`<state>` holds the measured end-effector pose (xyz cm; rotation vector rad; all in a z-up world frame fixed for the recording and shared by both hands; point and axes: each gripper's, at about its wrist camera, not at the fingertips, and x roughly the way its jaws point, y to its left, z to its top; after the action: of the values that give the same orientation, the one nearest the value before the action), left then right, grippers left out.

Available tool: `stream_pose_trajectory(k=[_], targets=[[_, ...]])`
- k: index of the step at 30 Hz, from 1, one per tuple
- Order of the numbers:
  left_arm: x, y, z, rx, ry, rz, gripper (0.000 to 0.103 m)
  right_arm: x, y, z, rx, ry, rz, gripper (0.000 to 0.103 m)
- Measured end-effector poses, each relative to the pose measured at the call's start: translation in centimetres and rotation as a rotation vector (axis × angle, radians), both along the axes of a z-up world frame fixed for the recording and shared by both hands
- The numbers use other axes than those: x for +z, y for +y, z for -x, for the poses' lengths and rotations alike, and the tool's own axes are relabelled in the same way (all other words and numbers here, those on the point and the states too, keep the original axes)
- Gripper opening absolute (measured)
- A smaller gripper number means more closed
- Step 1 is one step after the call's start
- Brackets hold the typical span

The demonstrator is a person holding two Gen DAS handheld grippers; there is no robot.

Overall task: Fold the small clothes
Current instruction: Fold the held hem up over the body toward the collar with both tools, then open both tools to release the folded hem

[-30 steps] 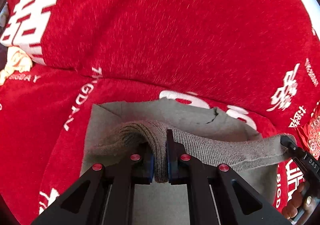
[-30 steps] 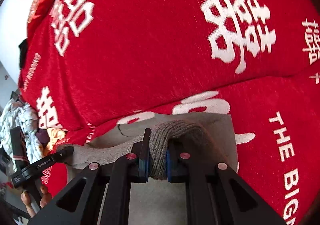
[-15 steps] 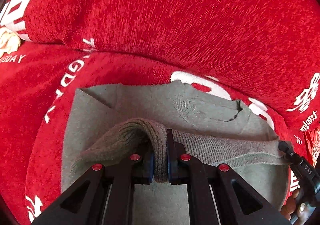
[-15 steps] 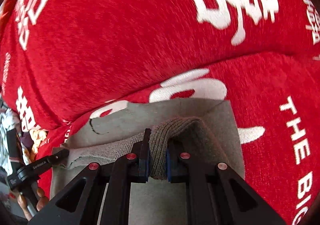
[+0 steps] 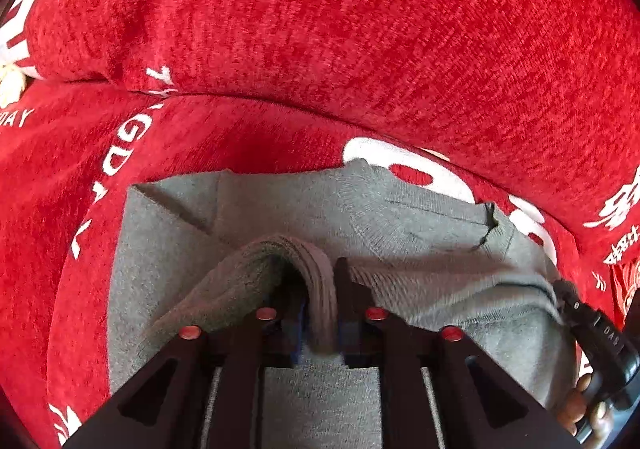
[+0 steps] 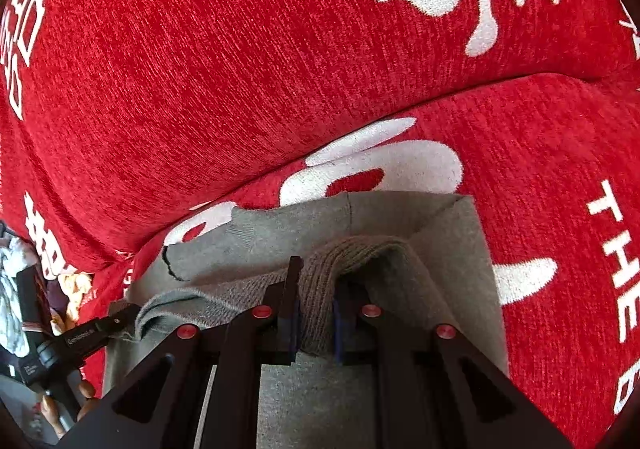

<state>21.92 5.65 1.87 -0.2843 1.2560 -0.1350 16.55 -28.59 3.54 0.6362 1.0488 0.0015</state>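
**Grey knit garment on red sofa, both grippers at its ribbed hem**

While both claws point steeply down at the seat, the small grey knitted sweater [image 5: 420, 225] lies flat on the red chenille sofa cover with white printed characters [image 5: 320, 29], its far edge close to the crease where seat meets backrest. Its thick ribbed hem [image 5: 316, 289] is lifted over the body panel into a ridge running between the two tools.

Left gripper [image 5: 320, 313]: jaws opening. A doubled bunch of hem stands in the gap; the right pad touches it, and a narrow dark slit shows on the left side, so the grip looks loosened.

Right gripper [image 6: 314, 313]: jaws opening slightly. The hem bunch [image 6: 316, 289] fills the gap and both blue pads touch the fabric.

Each wrist view shows the other tool at the frame edge, pinned to the far end of the hem, with fingers [image 6: 86, 389] of the person's hand wrapped on its handle. A heap of pale mixed fabric [image 6: 12, 289] sits at the far left of the right view.
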Motion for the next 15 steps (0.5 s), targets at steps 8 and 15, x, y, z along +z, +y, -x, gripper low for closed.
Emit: stream_pose_trajectory(k=[8,15], targets=[[2.7,0.5,0.6,0.016,-0.085,0.024,0.085,1.5,-1.1,0.9,-0.017,-0.061,-0.006,0.056],[5.7,2.5,1.7,-0.011,-0.196,-0.050,0.085,4.7,-2.8,2.3,-0.028,-0.135,0.126,0.056]])
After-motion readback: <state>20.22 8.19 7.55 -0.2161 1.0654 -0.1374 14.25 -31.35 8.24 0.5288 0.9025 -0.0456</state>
